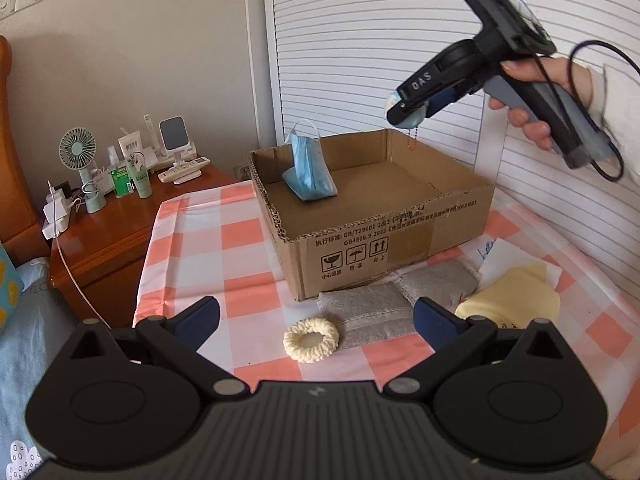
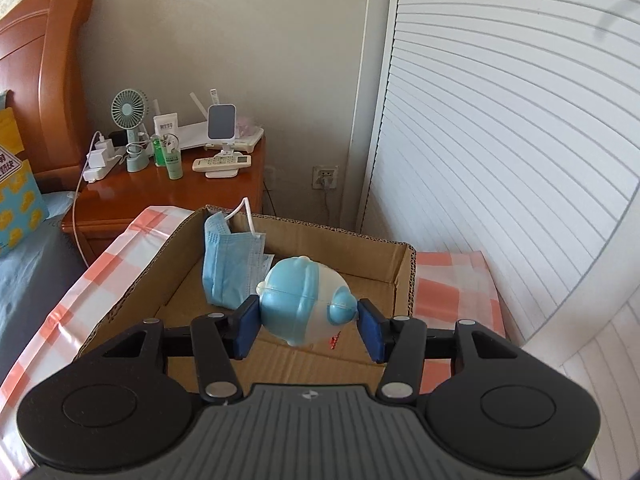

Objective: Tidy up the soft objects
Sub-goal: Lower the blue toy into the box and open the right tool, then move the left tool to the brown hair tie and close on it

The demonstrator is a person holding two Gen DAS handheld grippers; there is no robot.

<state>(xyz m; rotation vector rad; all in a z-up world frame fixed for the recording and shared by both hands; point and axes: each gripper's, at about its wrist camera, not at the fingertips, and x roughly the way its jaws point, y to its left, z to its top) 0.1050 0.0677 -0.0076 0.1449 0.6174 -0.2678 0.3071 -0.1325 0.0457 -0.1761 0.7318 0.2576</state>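
My right gripper (image 2: 308, 322) is shut on a blue and white soft toy (image 2: 306, 300), held in the air above the open cardboard box (image 2: 404, 276). In the left wrist view the same right gripper (image 1: 408, 114) hovers over the box's (image 1: 384, 236) far right corner, with a hand on its handle. A blue face mask (image 1: 308, 166) leans inside the box at its left; the mask (image 2: 230, 264) shows just behind the toy. My left gripper (image 1: 316, 320) is open, low over the checked cloth, with a cream scrunchie (image 1: 311, 340) and grey cloth (image 1: 372, 312) between its fingers' line. A yellow cloth (image 1: 512, 296) lies to the right.
A wooden nightstand (image 1: 116, 224) to the left carries a small fan (image 1: 78, 150), bottles, a phone stand and a remote. White louvred doors (image 1: 360, 48) stand behind the box. A bed with blue bedding (image 2: 28, 264) lies at the left.
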